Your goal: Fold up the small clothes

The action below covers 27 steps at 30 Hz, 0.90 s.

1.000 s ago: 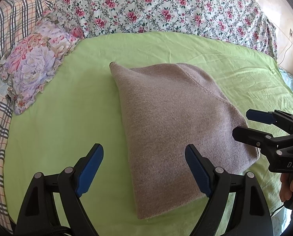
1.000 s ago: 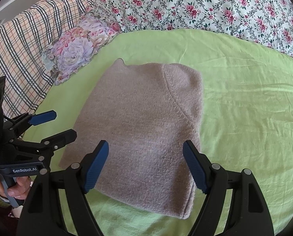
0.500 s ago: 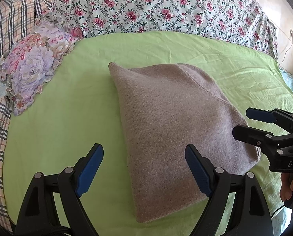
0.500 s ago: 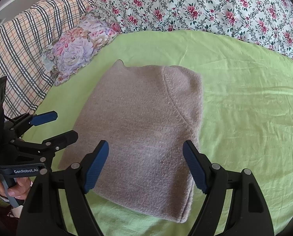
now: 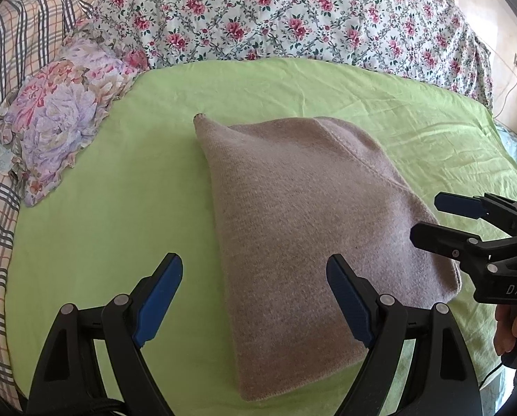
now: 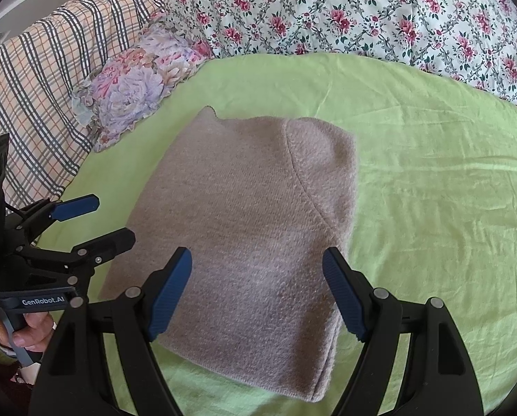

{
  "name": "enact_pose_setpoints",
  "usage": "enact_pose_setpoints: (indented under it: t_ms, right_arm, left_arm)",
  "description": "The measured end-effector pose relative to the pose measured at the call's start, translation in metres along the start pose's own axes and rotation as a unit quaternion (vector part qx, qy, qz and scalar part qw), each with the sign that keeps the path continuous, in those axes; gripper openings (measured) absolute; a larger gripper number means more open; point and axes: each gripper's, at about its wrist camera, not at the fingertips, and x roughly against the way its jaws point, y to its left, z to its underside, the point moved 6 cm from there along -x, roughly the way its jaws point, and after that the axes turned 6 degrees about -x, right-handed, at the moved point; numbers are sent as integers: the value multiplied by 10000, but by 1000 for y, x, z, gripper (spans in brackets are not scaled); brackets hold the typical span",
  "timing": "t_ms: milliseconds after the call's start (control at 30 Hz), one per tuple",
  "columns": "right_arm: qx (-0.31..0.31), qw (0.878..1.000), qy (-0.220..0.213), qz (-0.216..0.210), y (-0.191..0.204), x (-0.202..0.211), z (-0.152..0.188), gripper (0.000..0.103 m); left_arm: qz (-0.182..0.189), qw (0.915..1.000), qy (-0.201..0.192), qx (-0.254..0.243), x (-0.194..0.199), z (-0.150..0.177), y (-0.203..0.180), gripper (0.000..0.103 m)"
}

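Observation:
A folded taupe knit garment [image 5: 303,228] lies flat on the green sheet [image 5: 95,215]; it also shows in the right wrist view [image 6: 244,222]. My left gripper [image 5: 255,298] is open and empty, held above the garment's near left edge. My right gripper [image 6: 258,287] is open and empty above the garment's near edge. The right gripper shows at the right of the left wrist view [image 5: 428,218], and the left gripper at the left of the right wrist view [image 6: 109,218]. Neither touches the cloth.
A floral pillow [image 5: 57,118] lies at the sheet's left, also in the right wrist view [image 6: 140,83]. A rose-patterned quilt [image 5: 276,14] runs along the far side. A plaid blanket [image 6: 33,79] covers the left. The green sheet [image 6: 432,187] extends right of the garment.
Both grippers have pulled back and up slightly from the garment, staying open. The garment has not moved.

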Motion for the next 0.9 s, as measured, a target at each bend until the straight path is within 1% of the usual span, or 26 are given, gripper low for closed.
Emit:
enact_pose_setpoints:
  t_ms: [367, 900]
  right_arm:
    - [-83, 10000, 3, 0, -3, -2, 2, 78]
    - [-100, 9999, 0, -11, -1, -3, 0, 79]
  left_arm:
    - [-100, 9999, 8, 84, 1, -1, 1, 85]
    - [-97, 9999, 7, 127, 3, 1, -2, 85]
